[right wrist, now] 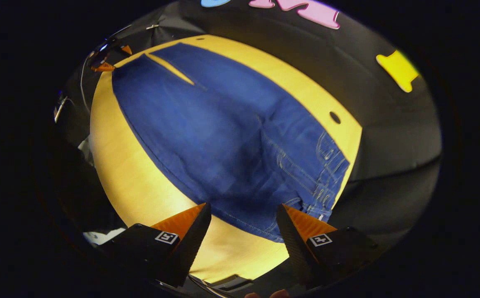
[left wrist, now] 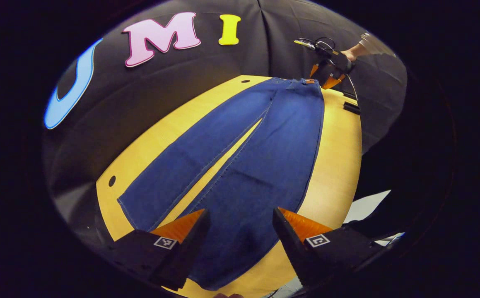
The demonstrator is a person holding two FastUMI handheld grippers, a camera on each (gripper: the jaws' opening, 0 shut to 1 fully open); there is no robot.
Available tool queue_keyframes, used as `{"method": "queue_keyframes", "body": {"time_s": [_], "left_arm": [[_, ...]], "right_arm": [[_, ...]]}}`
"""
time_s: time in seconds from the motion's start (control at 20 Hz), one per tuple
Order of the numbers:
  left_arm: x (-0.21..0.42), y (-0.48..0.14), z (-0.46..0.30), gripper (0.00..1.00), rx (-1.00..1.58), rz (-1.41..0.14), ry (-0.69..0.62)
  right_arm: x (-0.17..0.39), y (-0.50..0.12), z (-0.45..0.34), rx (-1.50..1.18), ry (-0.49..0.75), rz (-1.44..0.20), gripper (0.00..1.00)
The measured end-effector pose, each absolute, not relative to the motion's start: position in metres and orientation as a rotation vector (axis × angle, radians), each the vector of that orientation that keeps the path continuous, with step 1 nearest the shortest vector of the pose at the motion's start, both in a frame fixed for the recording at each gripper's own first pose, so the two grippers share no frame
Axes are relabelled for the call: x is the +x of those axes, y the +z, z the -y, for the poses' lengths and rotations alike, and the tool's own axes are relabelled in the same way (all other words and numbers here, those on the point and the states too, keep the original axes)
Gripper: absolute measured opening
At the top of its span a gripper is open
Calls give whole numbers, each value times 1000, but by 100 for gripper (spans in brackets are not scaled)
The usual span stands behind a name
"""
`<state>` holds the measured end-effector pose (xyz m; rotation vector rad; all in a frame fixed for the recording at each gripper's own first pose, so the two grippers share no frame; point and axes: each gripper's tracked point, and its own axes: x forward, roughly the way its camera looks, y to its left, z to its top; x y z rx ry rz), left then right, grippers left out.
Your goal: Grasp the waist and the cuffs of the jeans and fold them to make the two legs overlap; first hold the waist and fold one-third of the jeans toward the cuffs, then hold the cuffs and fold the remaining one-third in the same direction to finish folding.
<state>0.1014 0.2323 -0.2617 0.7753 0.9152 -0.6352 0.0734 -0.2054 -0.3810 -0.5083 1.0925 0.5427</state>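
- Yellow wooden table (left wrist: 339,165) with a smooth top and a couple of small dark round holes near its edge, black cloth wall behind it; that's the whole setting
- jeans (left wrist: 240,165) are spread flat on the table, deep blue denim with pale stitching down the seams; legs lie side by side with a thin wedge of tabletop showing between them
- waist (right wrist: 326,174) end has the pockets, belt loops and heavier stitching, a bit rumpled; it sits at the table edge close to the right gripper
- cuffs (left wrist: 161,203) are at the opposite end, just under the left gripper
- left gripper (left wrist: 240,223) hangs over the near leg's cuff, fingers spread wide with denim visible in the gap; not holding anything
- right gripper (right wrist: 243,221) hovers over the waist corner and the table edge, also spread wide and holding nothing; in the left gripper view you can spot it far off at the waist end with a hand (left wrist: 353,53) and a light sleeve behind it
- fingers (right wrist: 190,231) look like tapered wedges with ribbed inner faces; small square markers sit on top
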Motion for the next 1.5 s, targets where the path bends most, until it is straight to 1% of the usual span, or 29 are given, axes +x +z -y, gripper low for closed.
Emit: {"method": "queue_keyframes", "body": {"time_s": [0.15,0.3,0.45,0.5,0.55,0.6,0.65,0.7,0.75,0.8,0.85,0.9,0.95,1.0,1.05,1.2,1.35,1.5], "left_arm": [[99,-287,-249,97,802,-1041,-684],[90,-308,-256,97,849,-1155,-745],[81,-328,-275,98,939,-1245,-803],[77,-324,-277,98,956,-1266,-822],[81,-331,-273,100,929,-1249,-836],[81,-331,-276,100,927,-1273,-815],[80,-328,-270,98,919,-1254,-825],[79,-330,-270,99,935,-1257,-826],[78,-329,-271,93,935,-1251,-824],[80,-331,-269,90,949,-1245,-814],[81,-337,-272,77,946,-1244,-804],[84,-336,-272,64,936,-1240,-793],[91,-337,-269,40,934,-1233,-785],[94,-337,-265,25,915,-1241,-778],[93,-334,-266,8,906,-1256,-764],[96,-329,-265,7,858,-1296,-733],[104,-312,-266,6,816,-1294,-719],[118,-286,-271,6,798,-1279,-693]], "right_arm": [[67,-406,219,-528,582,-1187,98],[71,-423,224,-504,580,-1249,98],[69,-433,224,-491,613,-1318,98],[70,-435,223,-486,616,-1324,98],[68,-434,224,-476,614,-1343,99],[68,-435,223,-461,608,-1353,99],[69,-435,224,-453,602,-1362,99],[70,-436,225,-447,590,-1374,99],[71,-436,225,-439,578,-1380,98],[78,-435,229,-438,547,-1384,95],[93,-432,234,-436,509,-1349,71],[94,-434,237,-423,491,-1356,47],[96,-432,239,-426,483,-1353,24],[99,-433,234,-418,474,-1312,11],[96,-435,236,-432,469,-1332,8],[93,-434,234,-386,448,-1328,7],[95,-429,234,-338,429,-1318,7],[107,-403,228,-259,395,-1262,7]]}}
